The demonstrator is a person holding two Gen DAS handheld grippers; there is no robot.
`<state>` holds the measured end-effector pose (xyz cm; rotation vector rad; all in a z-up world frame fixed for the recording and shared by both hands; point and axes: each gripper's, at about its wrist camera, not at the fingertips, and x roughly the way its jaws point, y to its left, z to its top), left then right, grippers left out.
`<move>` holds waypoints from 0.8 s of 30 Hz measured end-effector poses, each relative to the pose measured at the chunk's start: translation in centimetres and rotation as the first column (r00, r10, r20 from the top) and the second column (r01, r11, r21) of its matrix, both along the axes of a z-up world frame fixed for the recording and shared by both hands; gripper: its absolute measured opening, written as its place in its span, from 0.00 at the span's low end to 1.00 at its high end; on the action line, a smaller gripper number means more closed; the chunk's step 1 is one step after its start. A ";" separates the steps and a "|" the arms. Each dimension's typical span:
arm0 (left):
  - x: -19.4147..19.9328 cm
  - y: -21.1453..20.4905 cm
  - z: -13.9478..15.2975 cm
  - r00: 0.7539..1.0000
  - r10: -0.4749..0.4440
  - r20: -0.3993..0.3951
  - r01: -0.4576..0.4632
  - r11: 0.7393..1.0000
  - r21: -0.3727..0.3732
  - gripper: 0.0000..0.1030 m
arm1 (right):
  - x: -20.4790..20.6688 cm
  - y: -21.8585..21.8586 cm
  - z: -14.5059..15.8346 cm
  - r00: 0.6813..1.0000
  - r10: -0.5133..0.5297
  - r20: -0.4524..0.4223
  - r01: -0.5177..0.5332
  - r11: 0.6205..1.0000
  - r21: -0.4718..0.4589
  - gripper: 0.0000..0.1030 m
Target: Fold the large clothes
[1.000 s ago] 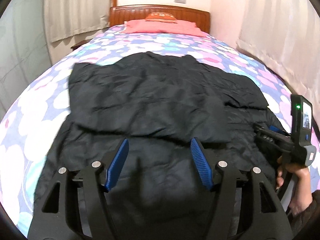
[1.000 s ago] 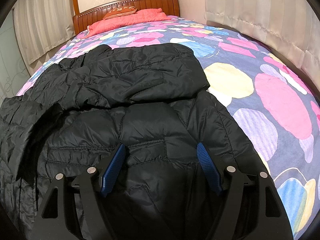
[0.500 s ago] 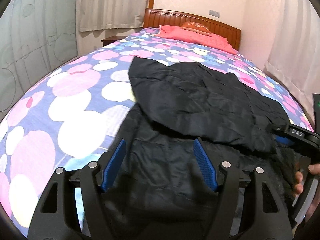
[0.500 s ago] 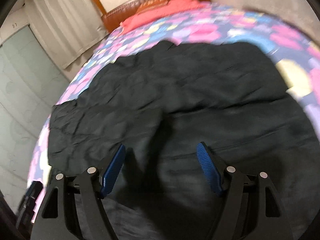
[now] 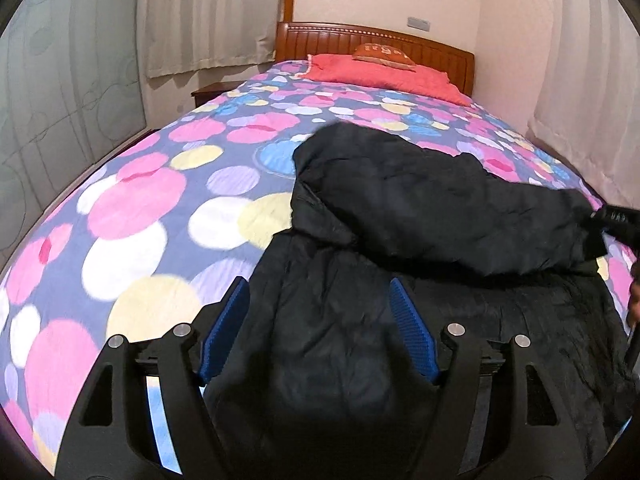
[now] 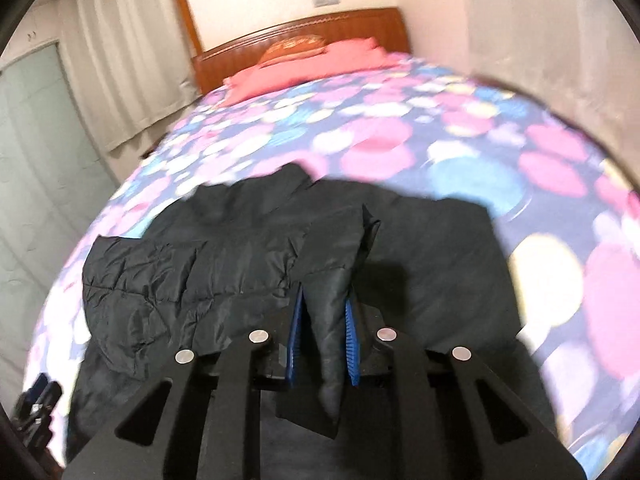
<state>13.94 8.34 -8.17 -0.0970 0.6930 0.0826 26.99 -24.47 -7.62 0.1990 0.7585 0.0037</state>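
A black puffer jacket lies across the flowered bedspread, its upper part folded over the lower. My left gripper hovers at the jacket's left edge, jaws opening, with fabric under them and nothing pinched. My right gripper is closing its jaws: both blue pads press a raised fold of the jacket, which stands up between them. The right gripper's black body also shows at the left wrist view's right edge, with a hand's fingers below it. The left gripper peeks in at the lower left of the right wrist view.
A red pillow and a wooden headboard close the bed's far end. Curtains hang at the left and along the right wall. A nightstand stands at the far left, beside a glass panel.
The right gripper has shut on a fold of the jacket and lifted it. The left gripper has swung to the jacket's left edge, so more bedspread shows.
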 end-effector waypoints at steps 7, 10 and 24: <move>4.9 -1.5 -1.9 0.997 -0.029 -0.069 0.028 1.000 -0.011 0.70 | 5.5 -4.4 -5.0 0.989 -0.039 -0.145 0.039 0.999 -0.002 0.20; 6.7 -1.9 -2.7 0.994 -0.044 -0.102 0.043 0.999 -0.008 0.70 | 5.5 -4.8 -6.5 0.983 -0.021 -0.185 0.021 1.000 -0.005 0.29; 19.1 -3.1 -5.0 0.984 -0.001 -0.179 0.015 0.997 0.076 0.72 | 9.8 3.9 -6.9 0.980 0.123 -0.159 -0.141 0.984 -0.105 0.41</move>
